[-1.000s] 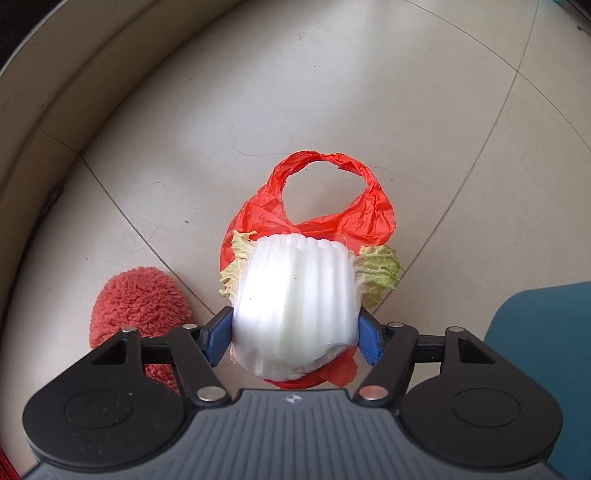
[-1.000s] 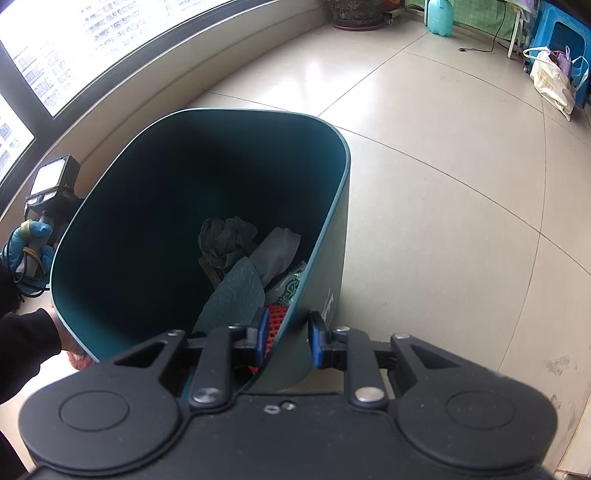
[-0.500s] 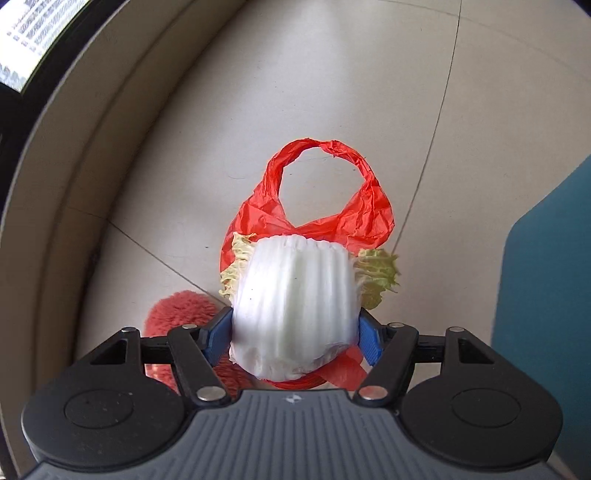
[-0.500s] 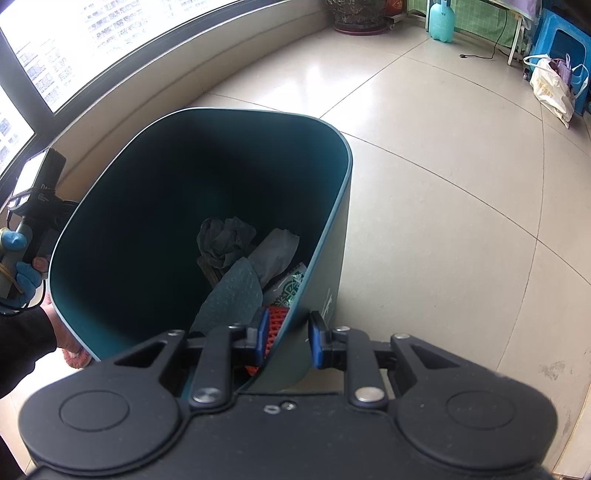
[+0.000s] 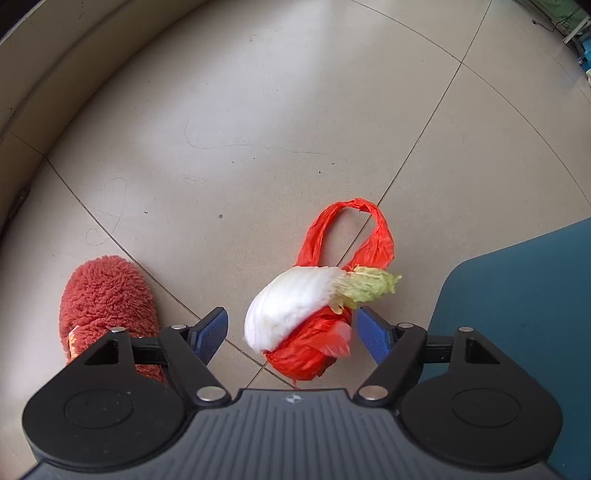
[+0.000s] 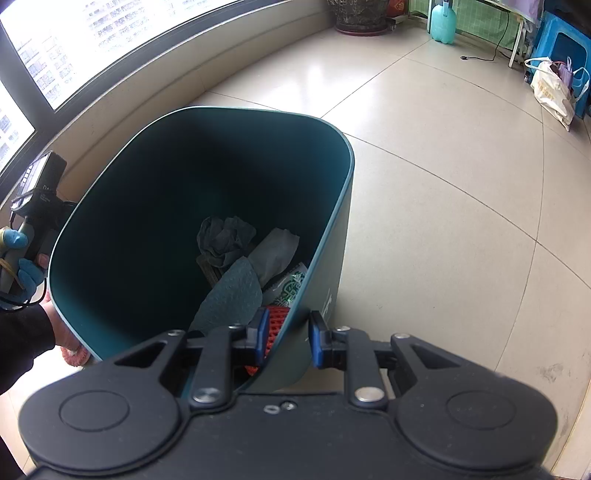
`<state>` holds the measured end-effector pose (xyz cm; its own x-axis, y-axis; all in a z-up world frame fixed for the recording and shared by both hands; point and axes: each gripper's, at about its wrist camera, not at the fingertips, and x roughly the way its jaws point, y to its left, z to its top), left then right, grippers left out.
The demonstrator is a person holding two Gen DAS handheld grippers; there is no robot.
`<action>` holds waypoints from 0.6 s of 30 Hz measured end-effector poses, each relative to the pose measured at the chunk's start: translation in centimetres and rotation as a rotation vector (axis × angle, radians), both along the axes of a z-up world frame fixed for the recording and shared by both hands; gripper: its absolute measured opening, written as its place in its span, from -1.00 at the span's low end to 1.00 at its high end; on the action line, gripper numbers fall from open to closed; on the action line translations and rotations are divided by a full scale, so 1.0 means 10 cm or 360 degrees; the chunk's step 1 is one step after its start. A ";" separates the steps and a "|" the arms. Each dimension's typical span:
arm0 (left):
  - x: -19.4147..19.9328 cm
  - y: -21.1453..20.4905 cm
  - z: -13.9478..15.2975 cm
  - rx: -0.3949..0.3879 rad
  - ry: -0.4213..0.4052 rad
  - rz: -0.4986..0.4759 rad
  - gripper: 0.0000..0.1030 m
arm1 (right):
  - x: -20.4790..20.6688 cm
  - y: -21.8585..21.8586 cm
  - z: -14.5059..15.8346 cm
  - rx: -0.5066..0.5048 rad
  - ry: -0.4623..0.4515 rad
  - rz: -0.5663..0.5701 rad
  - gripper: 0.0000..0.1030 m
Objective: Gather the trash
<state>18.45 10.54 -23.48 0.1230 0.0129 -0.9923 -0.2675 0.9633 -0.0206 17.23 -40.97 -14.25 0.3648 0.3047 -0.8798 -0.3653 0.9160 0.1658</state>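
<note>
In the left wrist view a white and green cabbage piece (image 5: 295,301) lies on a crumpled red plastic bag (image 5: 310,350), between the spread jaws of my left gripper (image 5: 291,332). The gripper is open and its blue pads (image 5: 371,336) do not touch them. Whether they rest on the floor or fall I cannot tell. My right gripper (image 6: 286,334) is shut on the near rim of a dark teal trash bin (image 6: 332,229), which is tilted toward me. Crumpled grey paper (image 6: 225,236) and other scraps lie inside. The bin's wall also shows in the left wrist view (image 5: 524,295).
A fuzzy red slipper (image 5: 107,302) is on the tiled floor left of the left gripper. A low curved wall (image 5: 55,74) runs along the far left. In the right wrist view a plant pot (image 6: 360,16), a teal bottle (image 6: 443,20) and white bags (image 6: 554,92) stand far back.
My left gripper has opened and let go of the cabbage and red bag; they have tipped to the right and sit lower. The right gripper still holds the bin rim.
</note>
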 end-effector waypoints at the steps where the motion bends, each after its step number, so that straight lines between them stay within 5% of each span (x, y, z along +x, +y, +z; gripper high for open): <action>1: 0.01 0.01 -0.01 -0.0022 0.0003 0.0005 0.48 | 0.01 0.00 0.00 0.0002 0.0002 -0.0001 -0.57; 12: 0.00 0.05 -0.56 0.0090 0.0184 -0.0013 0.49 | 0.00 -0.02 0.00 0.0005 0.0004 -0.0004 -0.57; 18: -0.05 0.12 -0.82 0.0081 0.0227 0.0106 0.49 | 0.00 -0.04 0.00 0.0018 0.0012 -0.0010 -0.56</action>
<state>17.92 11.72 -31.69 -0.0222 0.0670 -0.9975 -0.3275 0.9422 0.0706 17.23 -41.39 -14.25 0.3601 0.3127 -0.8790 -0.3585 0.9162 0.1791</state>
